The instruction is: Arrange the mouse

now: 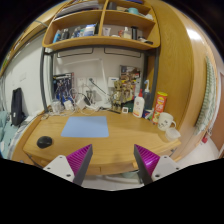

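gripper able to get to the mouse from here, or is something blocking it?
Probably yes. The gripper is open and empty, and the mouse lies on bare desk beyond its left finger, beside the blue mousepad. Nothing stands between them.

A wooden bench [110, 135] carries a blue mat [86, 126] at its centre, a black mouse [44, 142] near its left edge, and bottles [140, 104] and a white mug [166, 121] at its right rear.
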